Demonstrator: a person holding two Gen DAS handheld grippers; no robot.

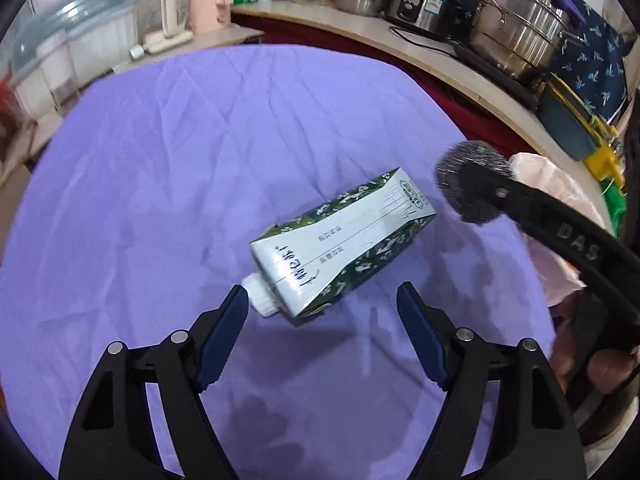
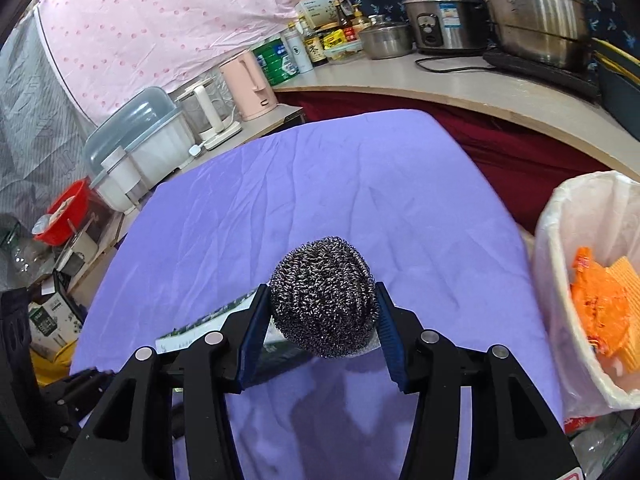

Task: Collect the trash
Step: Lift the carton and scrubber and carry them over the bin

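I see the right gripper (image 2: 323,306) clamped on the steel scourer (image 2: 324,296), mid-frame over the purple cloth (image 2: 320,184) — lined bin (image 2: 560,216) at right edge. Left gripper (image 1: 322,300) jaws apart, nothing between them, carton (image 1: 340,248) lying centre-frame. Counter (image 2: 460,84) with steel pots (image 2: 536,12) upper right.

A green-and-white carton (image 1: 340,246) with a white screw cap is lying on its side at the centre of the left wrist frame. A steel wool scourer (image 2: 324,298) is sitting, round and grey, at the centre of the right wrist frame. A white-lined trash bin (image 2: 560,240) is standing at the right edge, holding orange scraps.
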